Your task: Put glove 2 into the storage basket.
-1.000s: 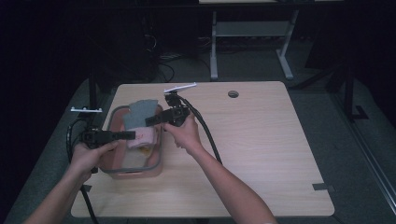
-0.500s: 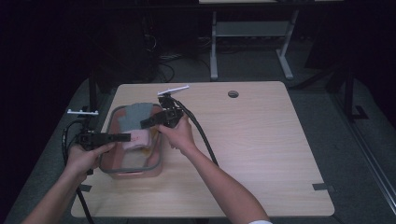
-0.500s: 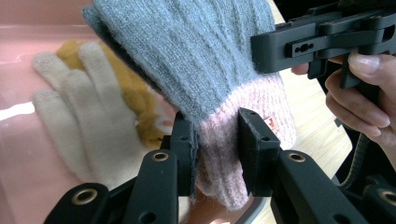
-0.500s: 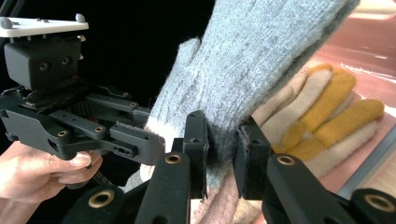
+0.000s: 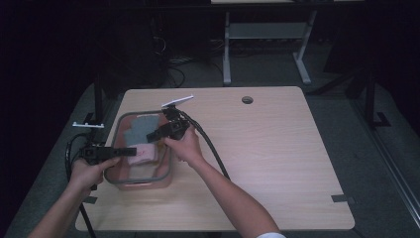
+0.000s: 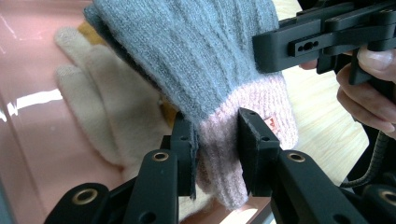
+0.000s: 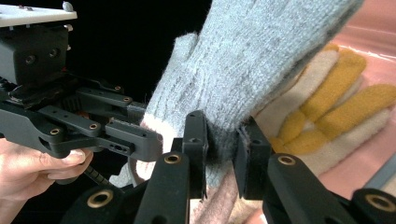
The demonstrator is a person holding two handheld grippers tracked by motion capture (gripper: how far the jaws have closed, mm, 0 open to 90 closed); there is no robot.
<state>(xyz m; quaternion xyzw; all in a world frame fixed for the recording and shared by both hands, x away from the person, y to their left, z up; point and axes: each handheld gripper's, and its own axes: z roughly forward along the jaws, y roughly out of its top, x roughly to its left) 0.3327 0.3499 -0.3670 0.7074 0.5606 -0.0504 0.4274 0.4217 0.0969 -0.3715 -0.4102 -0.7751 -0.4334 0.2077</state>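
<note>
Both hands have slid toward the table's left edge and sunk a little since the earlier pictures, bringing the glove lower over the pink rectangular plastic bin with a grey rim (image 5: 167, 174), which serves as landmark here. Nearest, at the bin's left rim, the left gripper (image 6: 215, 144) is clamped tight on the pale pink ribbed cuff of the grey knitted wool glove (image 6: 205, 56), its jaws pinching the cuff from both sides. That glove hangs just above the bin's inside, stretched between the two tools. Beyond the cuff, over the bin's middle, the right gripper (image 7: 224, 149) has its jaws closed on the grey knit at the glove's edge, below the thumb. Under the grey glove, on the bin's floor, lies a cream knitted glove with mustard-yellow fingers (image 7: 327, 88). Farthest, past the bin's back rim, the light wooden table (image 5: 277, 139) carries a round dark hole (image 5: 247, 100).
</note>
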